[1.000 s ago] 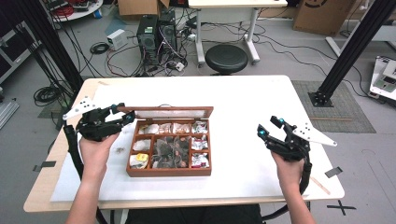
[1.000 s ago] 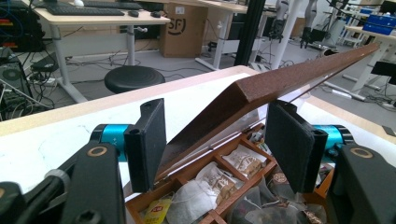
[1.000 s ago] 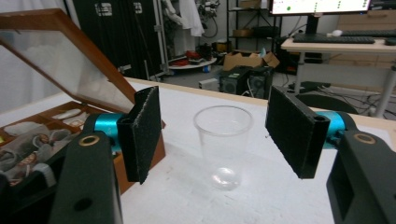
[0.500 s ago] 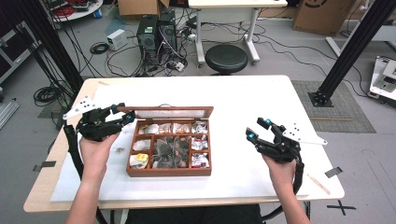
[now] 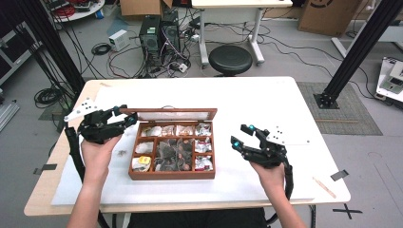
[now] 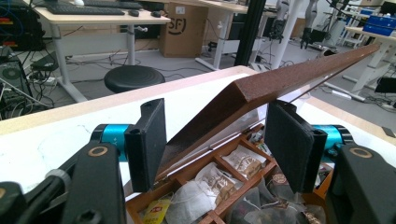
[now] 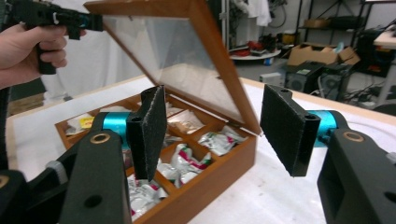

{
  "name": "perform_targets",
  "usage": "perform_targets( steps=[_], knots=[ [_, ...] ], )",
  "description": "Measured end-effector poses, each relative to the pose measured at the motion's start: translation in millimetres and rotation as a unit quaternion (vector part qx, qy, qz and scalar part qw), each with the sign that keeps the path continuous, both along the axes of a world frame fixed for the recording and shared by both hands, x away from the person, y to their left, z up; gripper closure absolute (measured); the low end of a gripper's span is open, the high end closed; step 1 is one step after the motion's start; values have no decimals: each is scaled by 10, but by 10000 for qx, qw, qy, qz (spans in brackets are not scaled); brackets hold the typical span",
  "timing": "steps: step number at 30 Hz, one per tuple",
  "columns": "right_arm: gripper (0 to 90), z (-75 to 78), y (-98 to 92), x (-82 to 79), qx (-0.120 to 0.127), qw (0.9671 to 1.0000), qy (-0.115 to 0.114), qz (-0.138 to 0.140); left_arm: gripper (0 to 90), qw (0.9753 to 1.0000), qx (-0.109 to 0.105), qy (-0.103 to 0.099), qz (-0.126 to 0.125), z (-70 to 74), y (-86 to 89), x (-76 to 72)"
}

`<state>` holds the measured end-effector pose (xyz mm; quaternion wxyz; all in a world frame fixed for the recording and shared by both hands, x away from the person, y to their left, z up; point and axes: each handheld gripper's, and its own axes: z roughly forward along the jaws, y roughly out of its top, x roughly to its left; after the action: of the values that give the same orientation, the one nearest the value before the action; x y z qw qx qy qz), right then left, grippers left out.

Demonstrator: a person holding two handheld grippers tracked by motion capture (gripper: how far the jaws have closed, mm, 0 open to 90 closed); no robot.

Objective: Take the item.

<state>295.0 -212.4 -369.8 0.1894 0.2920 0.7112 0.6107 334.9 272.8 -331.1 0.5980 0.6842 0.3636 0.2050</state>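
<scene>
Wood: tea box [image 5: 172, 151] mid-tabletop [image 5: 266, 102], stiff, glass-paned lid [image 7: 187, 70] looks fragile
Grab: lid's wooden frame corner
Left gripper [image 6: 215, 140]: jaws apart, straddling the lid edge
Right gripper [image 5: 241, 135]: jaws apart, empty

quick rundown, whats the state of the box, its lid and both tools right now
wooden box: open, compartments filled with tea bags
lid: raised and tilted, its corner between the left tool's jaws
left tool: jaws apart at the lid's corner, not closed on it
right tool: open, holding nothing, off to the box's right above the table
</scene>
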Motion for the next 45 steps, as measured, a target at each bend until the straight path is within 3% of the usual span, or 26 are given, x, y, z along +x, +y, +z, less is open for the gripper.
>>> perform_targets(
  steps=[9, 14, 20, 27, 31, 34, 38, 43, 45],
  knots=[
    [434, -39, 299, 63, -112, 9990, 240, 355, 394, 10000, -16, 7, 1, 3, -4, 1],
    [453, -93, 515, 109, -356, 9973, 387, 520, 394, 10000, -21, 14, 3, 3, -4, 3],
    [478, -190, 759, 210, -693, 9928, 695, 694, 396, 10000, -26, 12, 21, 4, -8, 6],
    [541, -225, 1068, 279, -990, 9874, 839, 910, 396, 10000, -43, 12, 12, 2, -7, 12],
    [595, -219, 1259, 338, -1243, 9819, 955, 1061, 395, 10000, -55, 16, 0, 0, -5, 17],
    [612, -210, 1404, 400, -1542, 9749, 1094, 1177, 396, 10000, -62, 14, 14, 1, -9, 13],
    [625, -201, 1570, 443, -1766, 9681, 1187, 1322, 395, 10000, -60, 12, 13, -1, -11, 9],
    [619, -173, 1779, 407, -2074, 9609, 1056, 1501, 395, 10000, -55, 9, 7, -2, -9, 13],
    [576, -172, 1859, 401, -2170, 9592, 1029, 1492, 395, 10000, -51, 10, 0, -2, -7, 13]
  ],
)
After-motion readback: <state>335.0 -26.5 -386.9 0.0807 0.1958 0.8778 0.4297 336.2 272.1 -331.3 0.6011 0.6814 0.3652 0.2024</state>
